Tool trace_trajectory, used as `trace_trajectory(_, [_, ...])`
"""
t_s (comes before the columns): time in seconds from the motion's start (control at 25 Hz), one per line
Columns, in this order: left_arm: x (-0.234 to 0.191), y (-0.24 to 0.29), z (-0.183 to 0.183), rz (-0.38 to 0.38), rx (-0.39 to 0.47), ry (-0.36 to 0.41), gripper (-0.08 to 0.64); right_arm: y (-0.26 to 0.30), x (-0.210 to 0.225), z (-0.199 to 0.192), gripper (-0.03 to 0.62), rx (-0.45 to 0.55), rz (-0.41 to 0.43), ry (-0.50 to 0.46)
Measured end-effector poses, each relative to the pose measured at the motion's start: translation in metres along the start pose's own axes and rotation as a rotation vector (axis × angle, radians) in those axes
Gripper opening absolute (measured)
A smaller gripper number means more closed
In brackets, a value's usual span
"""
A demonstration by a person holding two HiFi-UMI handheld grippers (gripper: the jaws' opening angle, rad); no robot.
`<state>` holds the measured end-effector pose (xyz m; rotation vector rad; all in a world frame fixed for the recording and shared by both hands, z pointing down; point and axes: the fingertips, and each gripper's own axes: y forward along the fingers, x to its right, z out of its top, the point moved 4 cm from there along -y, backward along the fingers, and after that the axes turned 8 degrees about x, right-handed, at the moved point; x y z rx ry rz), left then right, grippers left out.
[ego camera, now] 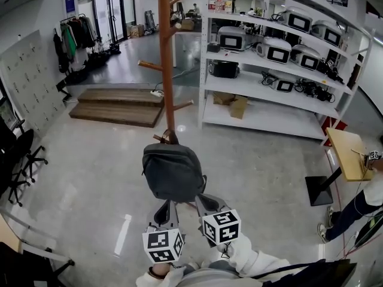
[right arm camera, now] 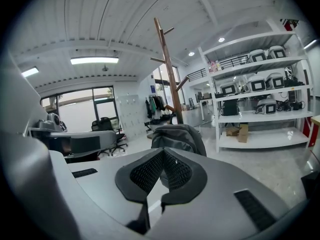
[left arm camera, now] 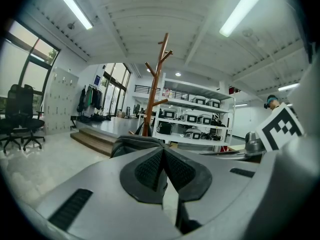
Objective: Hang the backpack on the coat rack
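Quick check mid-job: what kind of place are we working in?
Probably a lab or workshop-style office: white shelves stacked with boxy machines, office chairs at the side, and a rail of hanging clothes.

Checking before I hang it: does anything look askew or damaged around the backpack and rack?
Nothing stands out. The rack stands upright; the backpack looks intact, held by the left gripper and right gripper, not yet on a peg.
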<state>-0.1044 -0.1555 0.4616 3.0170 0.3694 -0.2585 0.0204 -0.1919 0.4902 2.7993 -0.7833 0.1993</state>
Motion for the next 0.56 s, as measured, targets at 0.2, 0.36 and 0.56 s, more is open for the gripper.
trace_trajectory(0.2, [0.0017, 0.0002, -0.0015, 0.004, -0.003, 0.006, 0.002, -0.0019, 0.0027, -0.0032, 0.012, -0.003, 0.003, 0.004])
trace_trajectory(0.36, [-0.0006, 0.0014, -0.0014, 0.006, -0.004, 0.006, 0.002, -0.0011, 0.0029, -0.0048, 0.011, -0.011, 0.001, 0.0])
trace_trajectory(0.56, [-0.001, 0.0013, 0.0004, 0.007, 0.001, 0.007, 0.002, -0.0028, 0.0047, -0.0044, 0.011, -0.016, -0.002, -0.007])
